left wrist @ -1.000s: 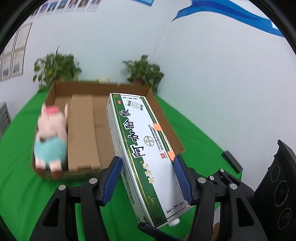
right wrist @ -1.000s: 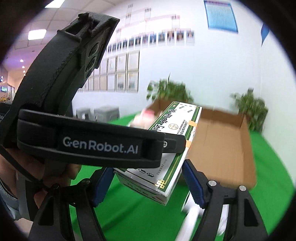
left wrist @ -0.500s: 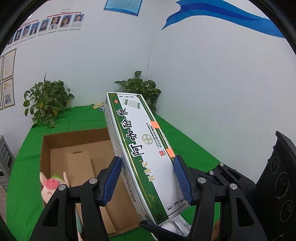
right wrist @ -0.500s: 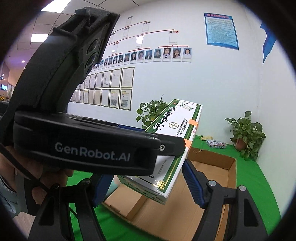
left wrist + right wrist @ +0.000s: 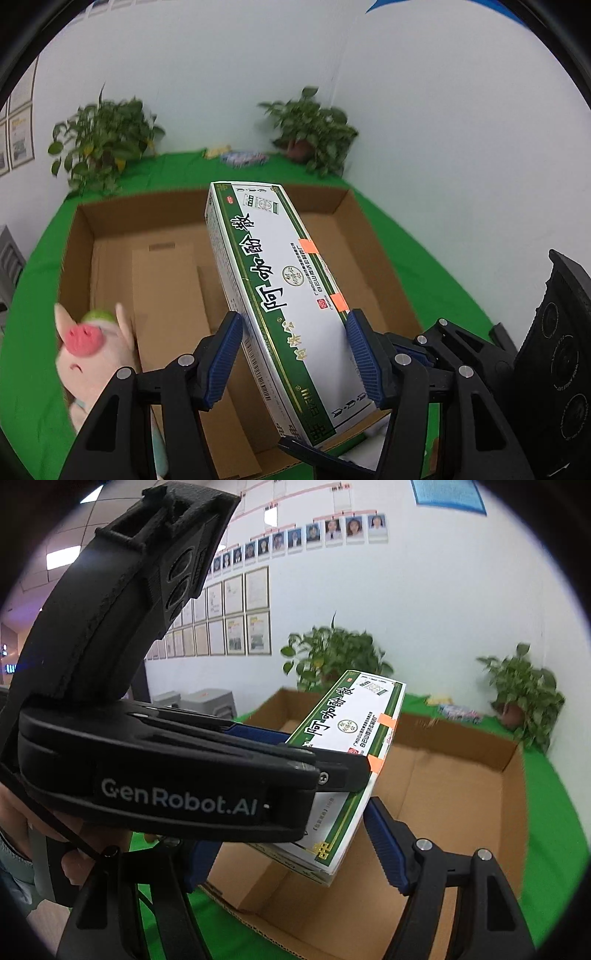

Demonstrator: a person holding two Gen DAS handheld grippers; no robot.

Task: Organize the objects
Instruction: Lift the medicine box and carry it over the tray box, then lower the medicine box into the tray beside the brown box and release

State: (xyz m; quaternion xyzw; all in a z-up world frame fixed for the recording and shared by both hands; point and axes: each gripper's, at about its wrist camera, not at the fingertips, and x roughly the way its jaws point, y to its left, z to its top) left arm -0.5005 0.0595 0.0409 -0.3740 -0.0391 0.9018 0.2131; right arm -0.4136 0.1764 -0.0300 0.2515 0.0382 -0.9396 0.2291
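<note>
1. Our left hand-held gripper is closed partway on the long green-and-white carton, its blue pads pressing the two long sides near the near end.
2. We judge the far end could dip and catch the cardboard box wall, since the carton juts forward well past the pads.
3. Below and left of it sits a plush pig.
4. Our right hand-held gripper stands open just under the carton's near end; we cannot tell whether it touches.

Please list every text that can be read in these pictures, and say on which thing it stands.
"GenRobot.AI": on the side of the left gripper.
"阿咖酚散": large characters on the green and white box.
"OTC": red mark near that box's far end.
Small print on the box, wall frames: too small to read.
</note>
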